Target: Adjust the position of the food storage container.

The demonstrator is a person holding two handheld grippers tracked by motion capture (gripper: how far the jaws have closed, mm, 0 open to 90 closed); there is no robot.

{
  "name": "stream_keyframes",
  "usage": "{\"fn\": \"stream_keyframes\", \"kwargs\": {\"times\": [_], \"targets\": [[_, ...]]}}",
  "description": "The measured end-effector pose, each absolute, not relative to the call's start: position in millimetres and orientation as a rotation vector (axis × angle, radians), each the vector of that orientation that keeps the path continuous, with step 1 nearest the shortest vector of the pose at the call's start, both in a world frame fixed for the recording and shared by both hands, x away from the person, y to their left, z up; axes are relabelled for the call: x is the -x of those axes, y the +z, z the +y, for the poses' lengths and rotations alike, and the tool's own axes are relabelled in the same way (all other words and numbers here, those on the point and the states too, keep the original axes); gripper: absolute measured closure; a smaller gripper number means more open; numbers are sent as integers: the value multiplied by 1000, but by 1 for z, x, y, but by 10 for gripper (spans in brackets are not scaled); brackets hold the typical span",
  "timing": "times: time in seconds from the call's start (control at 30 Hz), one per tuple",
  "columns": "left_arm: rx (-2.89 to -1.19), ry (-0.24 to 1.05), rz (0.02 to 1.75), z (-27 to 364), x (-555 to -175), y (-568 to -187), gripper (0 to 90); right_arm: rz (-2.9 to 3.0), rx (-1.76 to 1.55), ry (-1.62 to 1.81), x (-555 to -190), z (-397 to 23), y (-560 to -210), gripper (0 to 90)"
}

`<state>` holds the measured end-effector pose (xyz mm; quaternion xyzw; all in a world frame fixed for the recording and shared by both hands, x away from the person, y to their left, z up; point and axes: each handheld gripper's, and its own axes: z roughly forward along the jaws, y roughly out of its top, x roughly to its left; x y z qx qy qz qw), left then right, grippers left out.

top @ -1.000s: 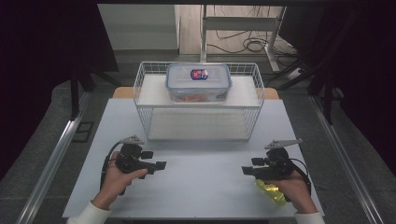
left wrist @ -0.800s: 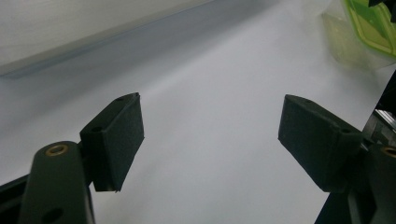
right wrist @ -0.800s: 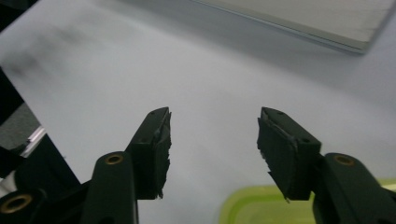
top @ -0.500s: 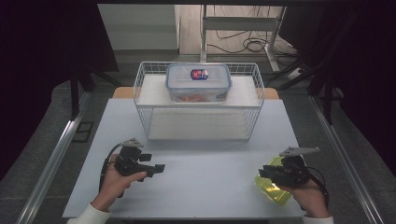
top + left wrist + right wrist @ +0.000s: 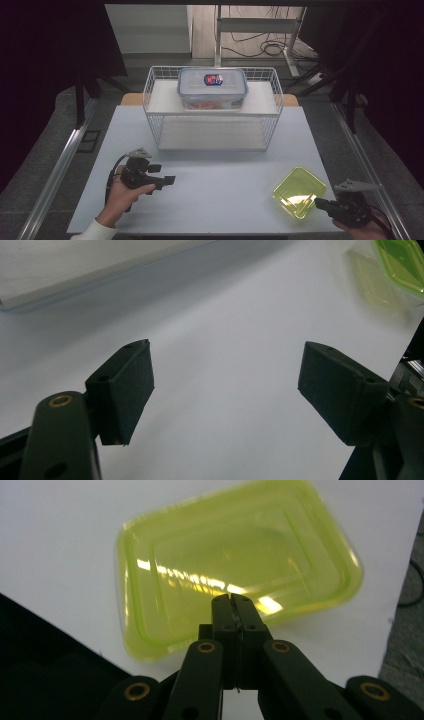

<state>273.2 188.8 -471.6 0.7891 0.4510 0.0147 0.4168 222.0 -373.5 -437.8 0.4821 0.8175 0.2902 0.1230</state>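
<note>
Since a second ago my right gripper (image 5: pixel 233 600) has slid toward the desk's near right corner, jaws just closed on nothing, baring the yellow-green translucent plastic lid (image 5: pixel 299 192); left gripper (image 5: pixel 169 179) waits spread, the lid not yet gripped.

A flat, pale grey-white rectangular table (image 5: pixel 215 185) carries the things. At its far middle stands a white wire basket rack (image 5: pixel 212 127), open at the front, with a white shelf board across its upper level. On that shelf rests a clear plastic food box with a blue-rimmed lid (image 5: pixel 213 89). Directly on the table, near the front right corner and well apart from the rack, lies a translucent yellow-green square plastic lid (image 5: pixel 299 192), flat on the surface.
</note>
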Motion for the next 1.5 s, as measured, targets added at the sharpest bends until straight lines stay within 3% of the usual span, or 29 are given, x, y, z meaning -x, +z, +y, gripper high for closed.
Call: {"fn": "stream_keyframes", "kwargs": {"times": [0.3, 1.03, 1.33, 1.5], "targets": [[-1993, 33, 1132, 187, -275, -475, 220, 2581, -1396, 640, -219, -363, -468, 889], [-2008, 31, 1134, 186, -277, -480, 216, 2572, -1352, 671, -243, -306, -483, 889], [-2005, 41, 1141, 186, -276, -479, 216, 2452, -1373, 791, -234, -332, -448, 889], [-2010, 42, 1133, 182, -276, -479, 215, 2329, -1426, 815, -249, -360, -430, 890]]}}
